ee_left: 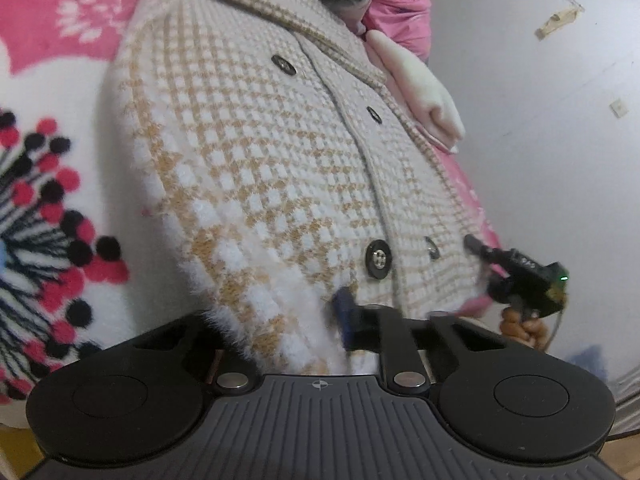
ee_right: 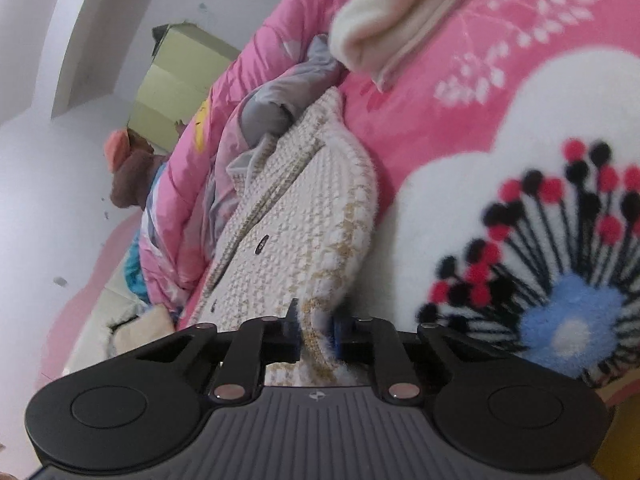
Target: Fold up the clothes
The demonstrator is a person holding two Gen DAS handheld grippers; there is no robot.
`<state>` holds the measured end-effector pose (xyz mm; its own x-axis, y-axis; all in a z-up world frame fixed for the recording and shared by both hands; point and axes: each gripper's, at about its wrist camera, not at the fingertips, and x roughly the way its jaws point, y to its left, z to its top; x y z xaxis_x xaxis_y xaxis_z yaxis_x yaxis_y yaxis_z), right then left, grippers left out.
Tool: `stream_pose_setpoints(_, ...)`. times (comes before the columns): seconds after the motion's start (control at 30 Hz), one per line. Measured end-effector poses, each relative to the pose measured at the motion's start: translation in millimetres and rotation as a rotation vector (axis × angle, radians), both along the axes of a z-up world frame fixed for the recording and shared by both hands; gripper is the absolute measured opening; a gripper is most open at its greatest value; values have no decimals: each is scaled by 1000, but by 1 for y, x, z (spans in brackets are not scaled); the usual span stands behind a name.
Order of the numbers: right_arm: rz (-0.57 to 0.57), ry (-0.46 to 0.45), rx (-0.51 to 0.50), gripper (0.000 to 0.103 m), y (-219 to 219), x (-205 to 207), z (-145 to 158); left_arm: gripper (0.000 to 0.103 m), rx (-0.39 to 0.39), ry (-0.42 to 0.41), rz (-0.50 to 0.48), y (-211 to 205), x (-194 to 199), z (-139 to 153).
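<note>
Pink fleece blanket (ee_left: 52, 4) with white blossom shapes and red-and-black dots covers the bed and carries a cream-and-tan checked knit cardigan (ee_left: 264, 152). Laid flat, front up, the cardigan runs its long axis from the fuzzy hem at the near edge of the left wrist view to the collar at the far end, tilted slightly leftward; its button placket with dark buttons (ee_left: 378, 259) follows that axis. Left hand-held gripper (ee_left: 348, 320) is closed narrowly on the hem at the cardigan's bottom, fabric pinched between its blue pads. Right hand-held gripper (ee_right: 316, 332) is likewise closed on the hem edge, knit fabric bunched between its fingers; in the left wrist view it appears at the cardigan's lower right corner (ee_left: 516, 276), held by a hand (ee_left: 524, 328). Just beyond the collar lie a grey garment (ee_right: 268, 108) and a pink quilted cover (ee_right: 256, 60). Beside the cardigan's upper edge rests a folded cream cloth (ee_right: 396, 16). White wall (ee_left: 540, 140) rises behind the bed.
</note>
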<state>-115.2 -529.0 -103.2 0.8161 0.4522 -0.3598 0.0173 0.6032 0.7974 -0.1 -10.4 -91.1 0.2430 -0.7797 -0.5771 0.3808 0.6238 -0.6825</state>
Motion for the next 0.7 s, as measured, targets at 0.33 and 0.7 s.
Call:
stream_pose_setpoints(0.33, -60, -176, -83, 8, 34, -30, 57, 3, -116, -179, -16, 24, -15, 46)
stream_pose_setpoints(0.7, -69, -220, -49, 7, 59, -85, 74, 3, -131, -200, -34, 42, -38, 67)
